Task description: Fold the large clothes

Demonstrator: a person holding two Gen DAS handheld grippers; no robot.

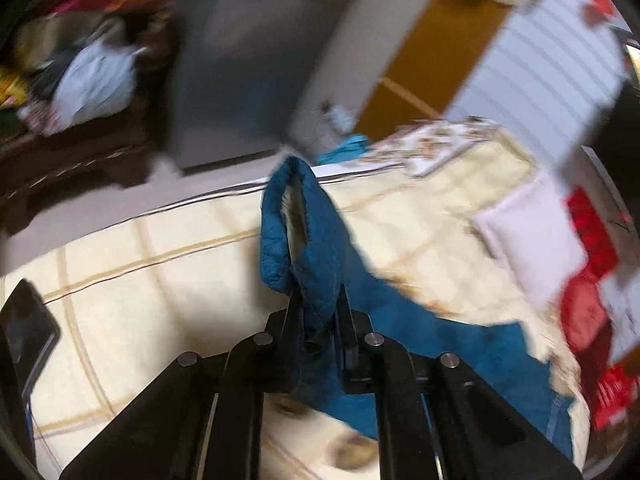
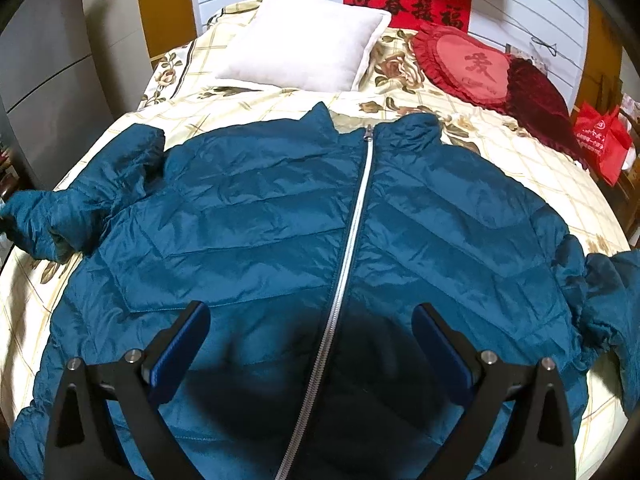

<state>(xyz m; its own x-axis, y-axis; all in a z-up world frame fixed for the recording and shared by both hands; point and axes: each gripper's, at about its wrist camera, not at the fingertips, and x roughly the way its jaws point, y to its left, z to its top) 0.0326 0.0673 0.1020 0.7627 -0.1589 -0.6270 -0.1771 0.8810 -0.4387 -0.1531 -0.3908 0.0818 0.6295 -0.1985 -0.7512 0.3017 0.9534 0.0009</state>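
A teal puffer jacket (image 2: pixel 280 208) lies front up on the bed, zipped, with a silver zipper (image 2: pixel 352 232) down its middle and the collar toward the pillows. My right gripper (image 2: pixel 312 316) is open and empty, hovering just above the jacket's lower front, astride the zipper. My left gripper (image 1: pixel 318 300) is shut on the cuff end of the jacket's sleeve (image 1: pixel 298 224) and holds it lifted above the bed; the sleeve (image 2: pixel 36 216) also shows at the left edge of the right wrist view. The left view is blurred.
The bed has a cream floral cover (image 2: pixel 520 148). A white pillow (image 2: pixel 304 40), a red heart cushion (image 2: pixel 464 64) and a dark red cushion (image 2: pixel 532 96) lie at its head. A red bag (image 2: pixel 600 140) sits at the right. A dark tablet (image 1: pixel 24 332) lies on the bed at left.
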